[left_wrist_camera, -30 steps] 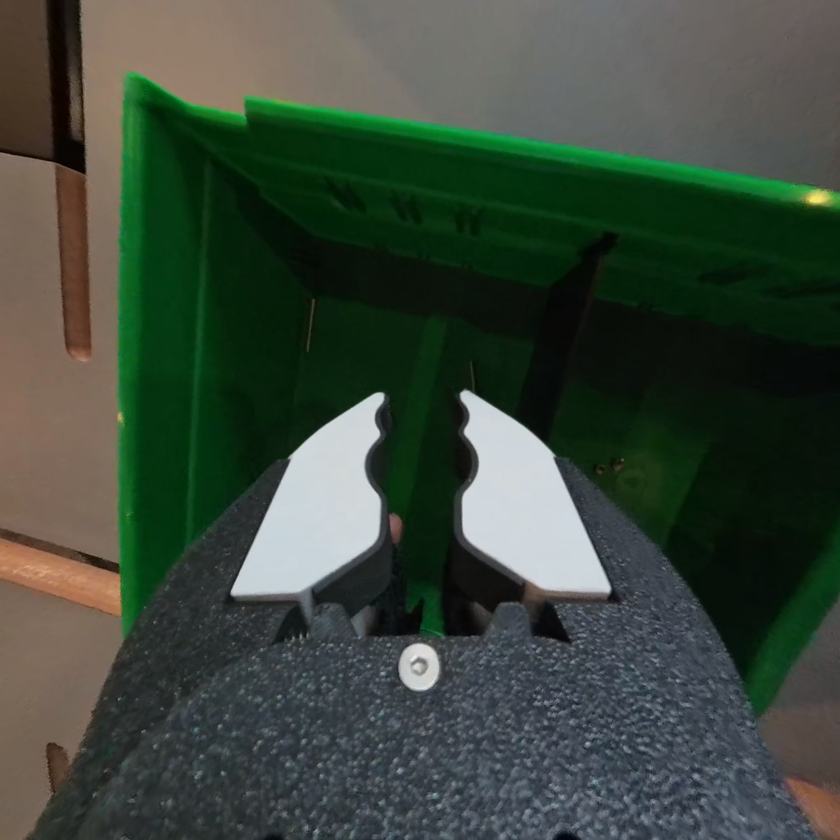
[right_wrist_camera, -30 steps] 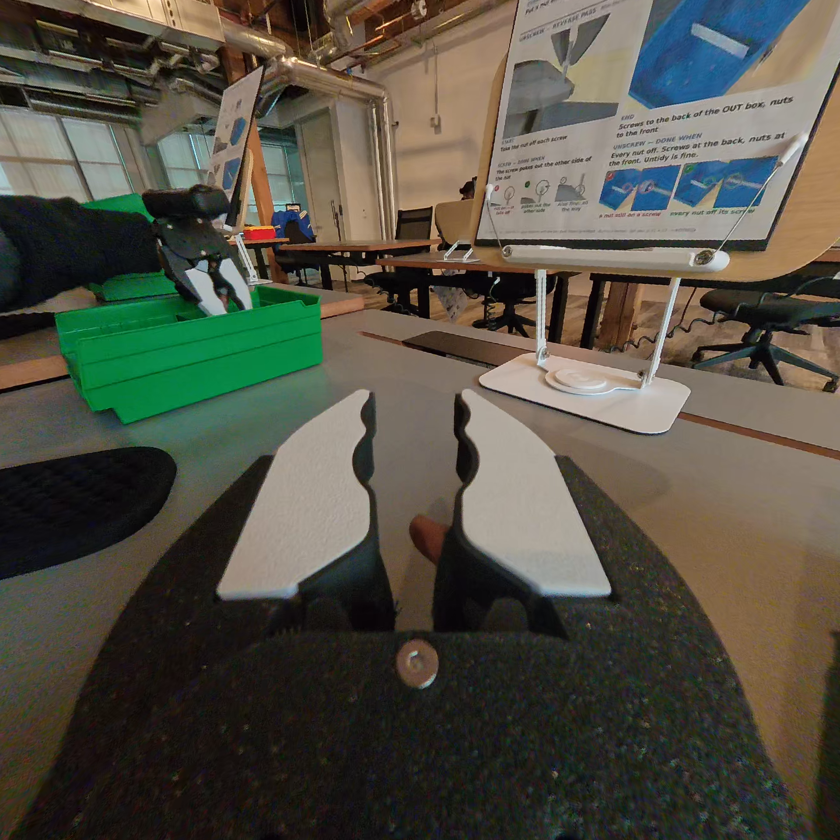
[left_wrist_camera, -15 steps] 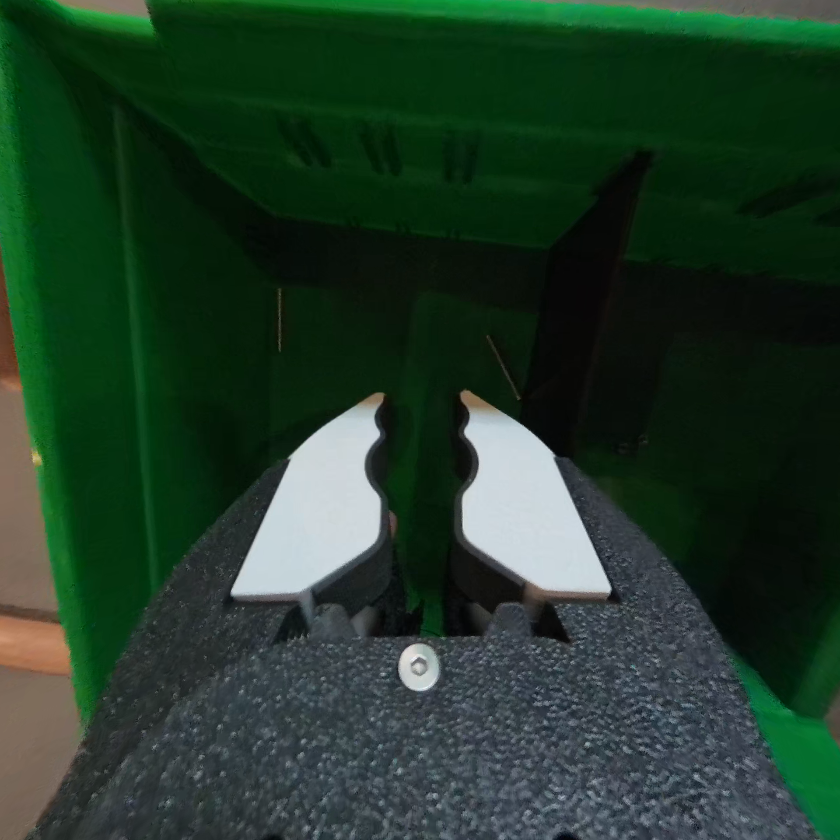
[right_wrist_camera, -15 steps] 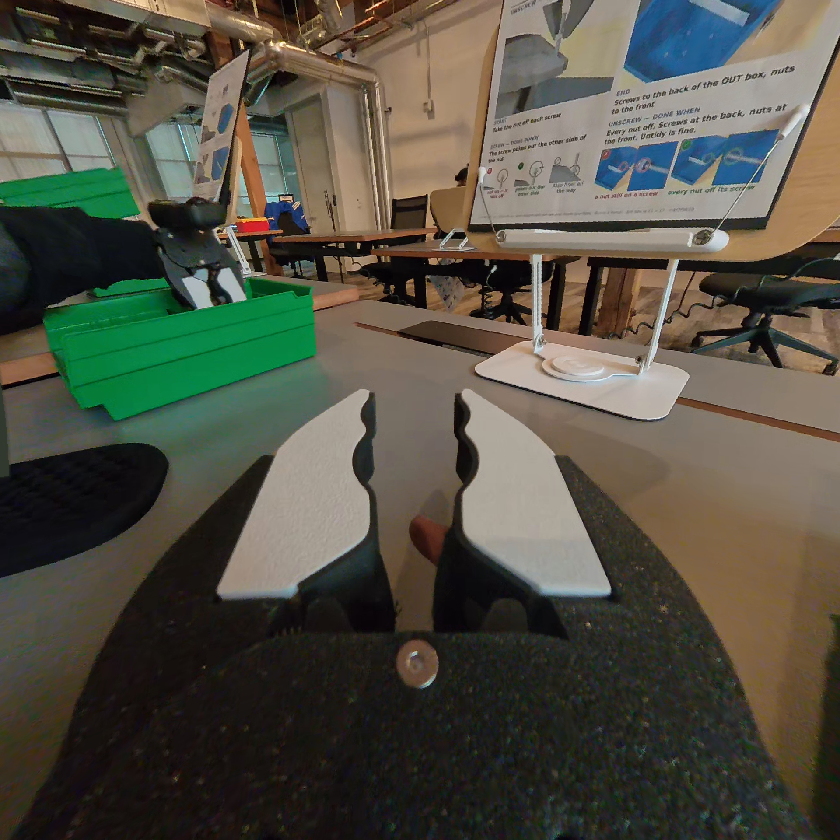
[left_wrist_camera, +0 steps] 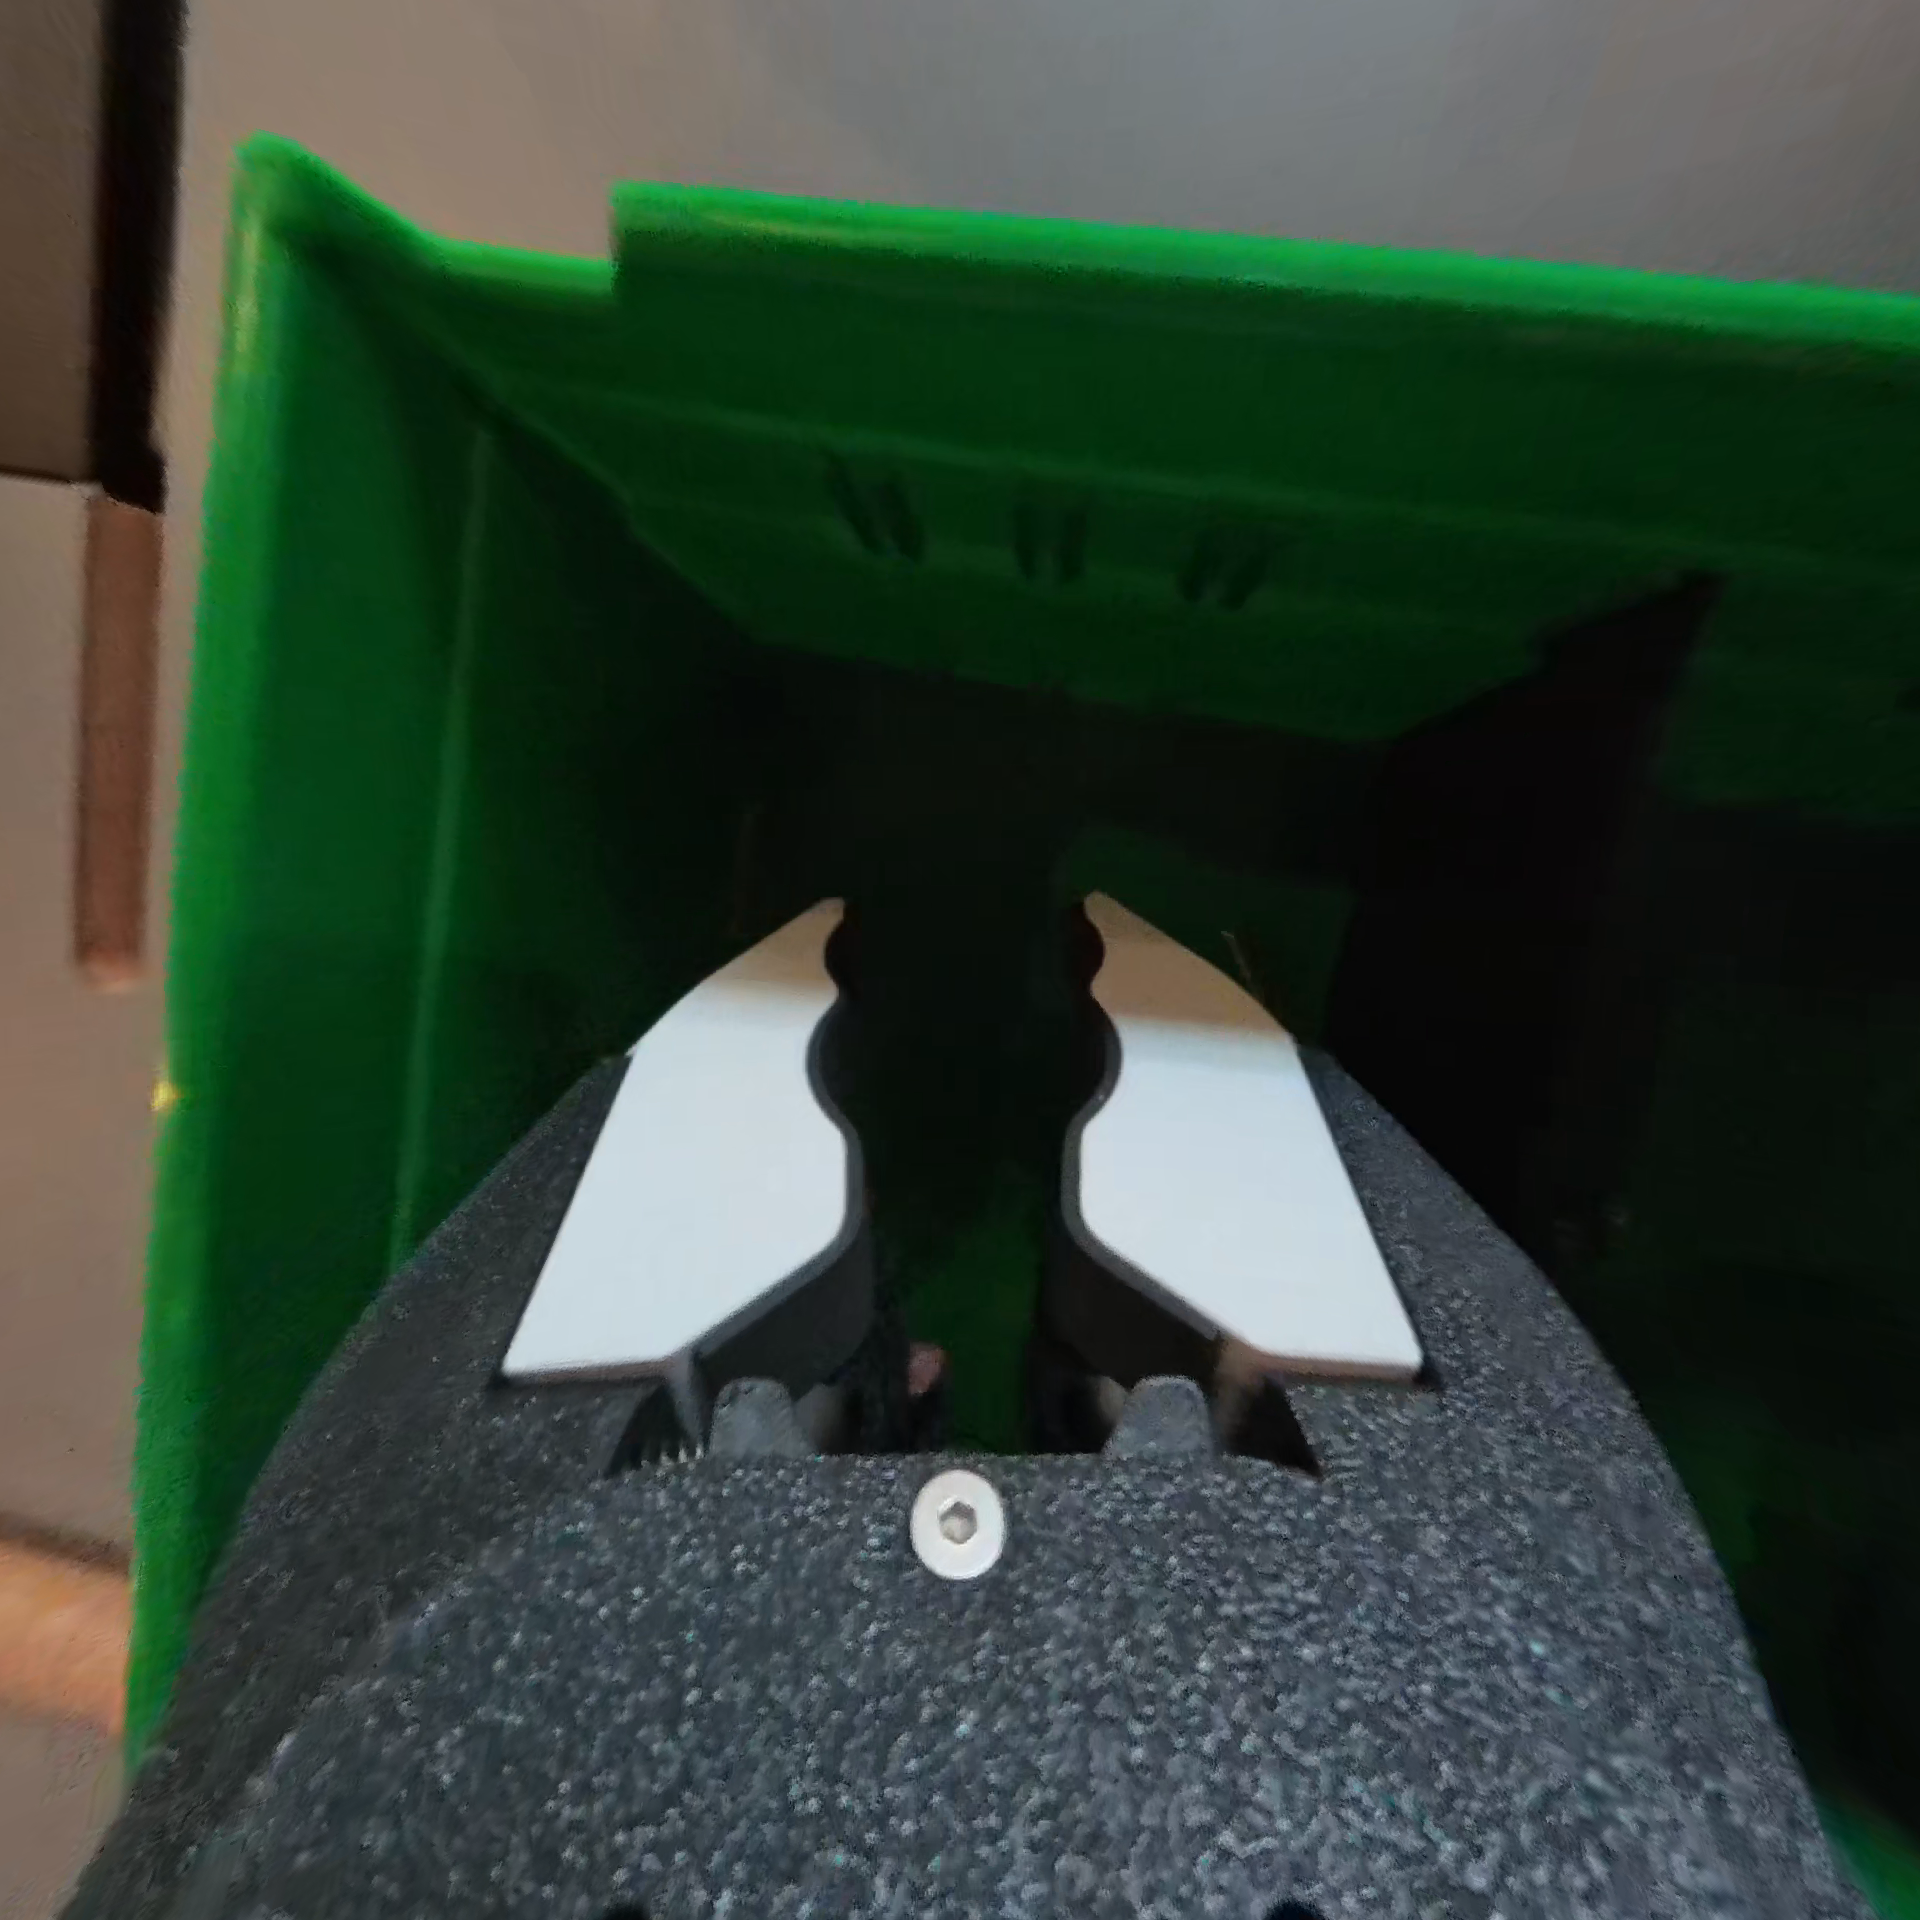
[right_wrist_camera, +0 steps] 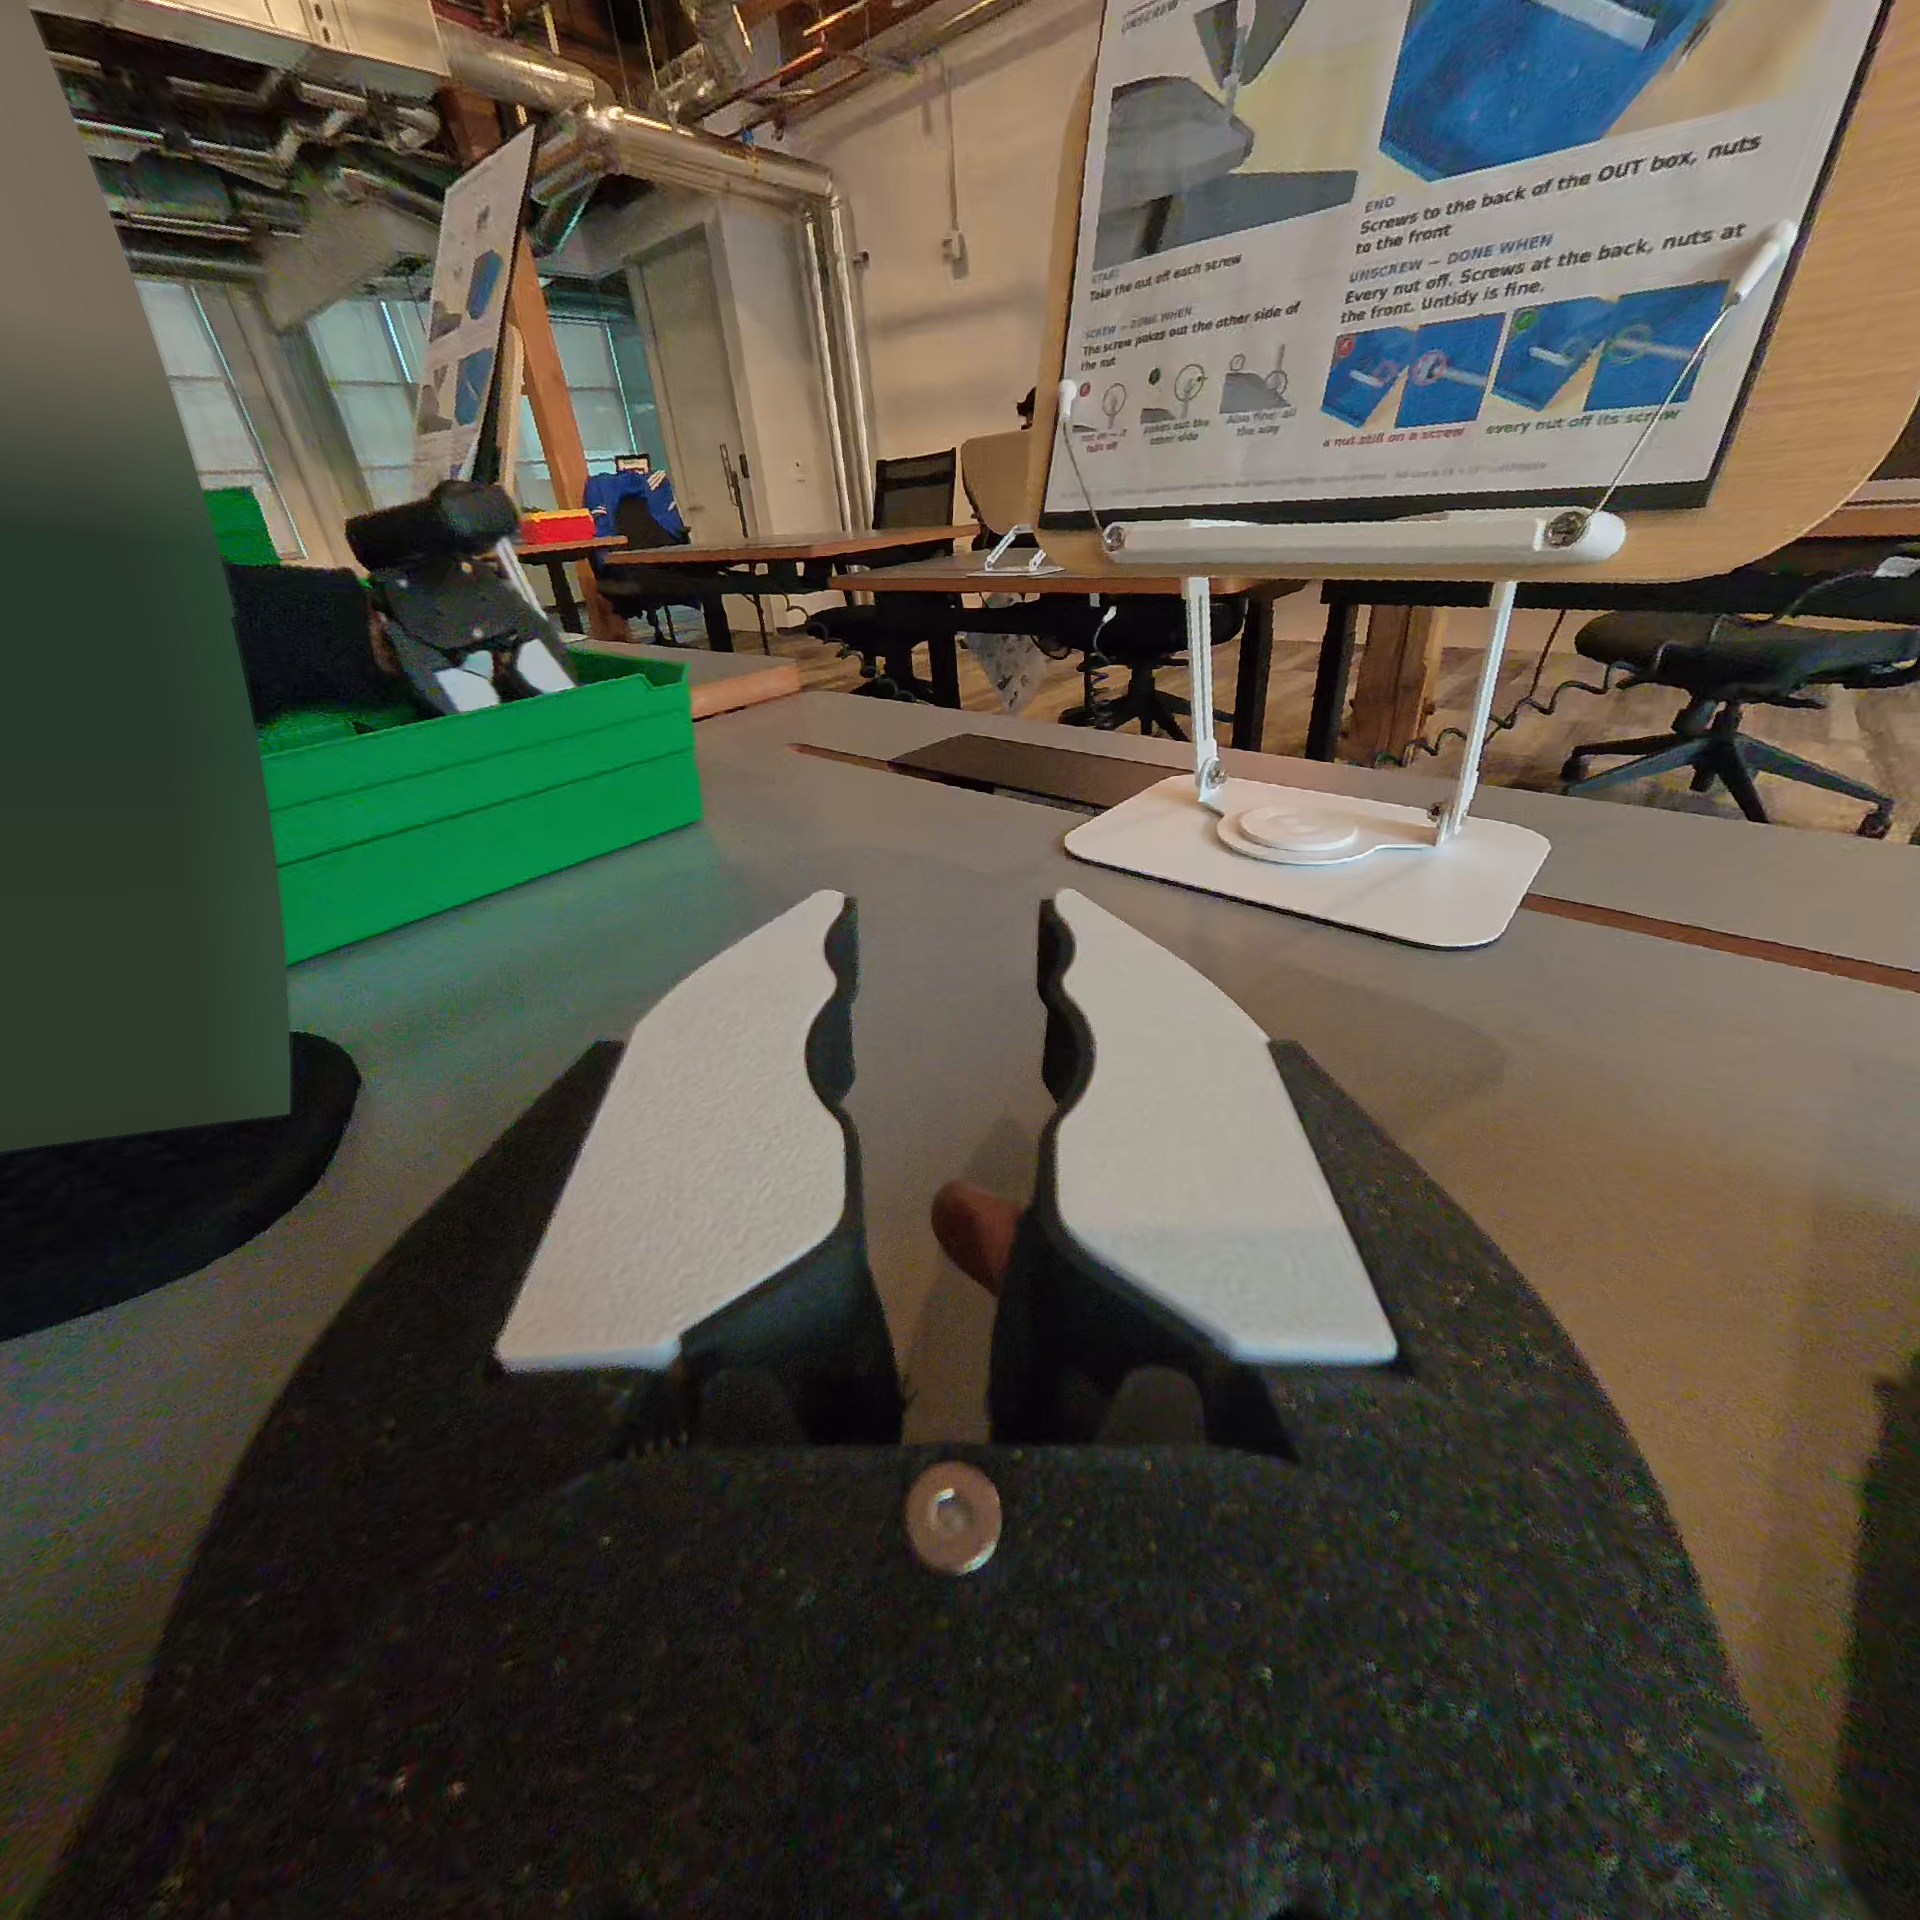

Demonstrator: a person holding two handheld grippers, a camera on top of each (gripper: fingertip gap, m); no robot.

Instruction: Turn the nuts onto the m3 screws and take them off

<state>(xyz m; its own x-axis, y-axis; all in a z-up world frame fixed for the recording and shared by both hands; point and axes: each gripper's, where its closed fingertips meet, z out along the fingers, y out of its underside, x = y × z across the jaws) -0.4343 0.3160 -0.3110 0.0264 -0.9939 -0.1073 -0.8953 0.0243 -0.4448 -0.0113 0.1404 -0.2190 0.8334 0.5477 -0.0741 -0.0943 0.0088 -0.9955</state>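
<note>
1. Compared with half a second before, my left gripper [left_wrist_camera: 966, 914] had pulled back: the green bin [left_wrist_camera: 312, 727] no longer filled the whole left wrist view, and its left wall and rim showed again against the grey tabletop [left_wrist_camera: 1143, 94]. The fingers [left_wrist_camera: 717, 1143] also stood wider apart, open with only dark bin floor between them.
2. My right gripper [right_wrist_camera: 948, 914] looked unchanged, open over bare tabletop [right_wrist_camera: 1558, 1195] and holding nothing. In that view the bin [right_wrist_camera: 468, 810] sat a little further right, and a flat masked patch now covered the left edge of the frame.
3. Only the right wrist view showed the wider scene: the left gripper [right_wrist_camera: 506, 675] dipping into the bin from above, a white stand [right_wrist_camera: 1309, 862] carrying an instruction sheet [right_wrist_camera: 1403, 260], and a black mat [right_wrist_camera: 156, 1226] at the left.
4. Only the left wrist view showed the bin's inside: slotted far wall, a dark divider [left_wrist_camera: 1507, 883], and one thin screw [left_wrist_camera: 1238, 956] just right of the right finger, touching neither finger.
5. I could not make out any nuts; the bin floor was in deep shadow and the picture was blurred. The bin wall hid the left fingertips in the right wrist view.
</note>
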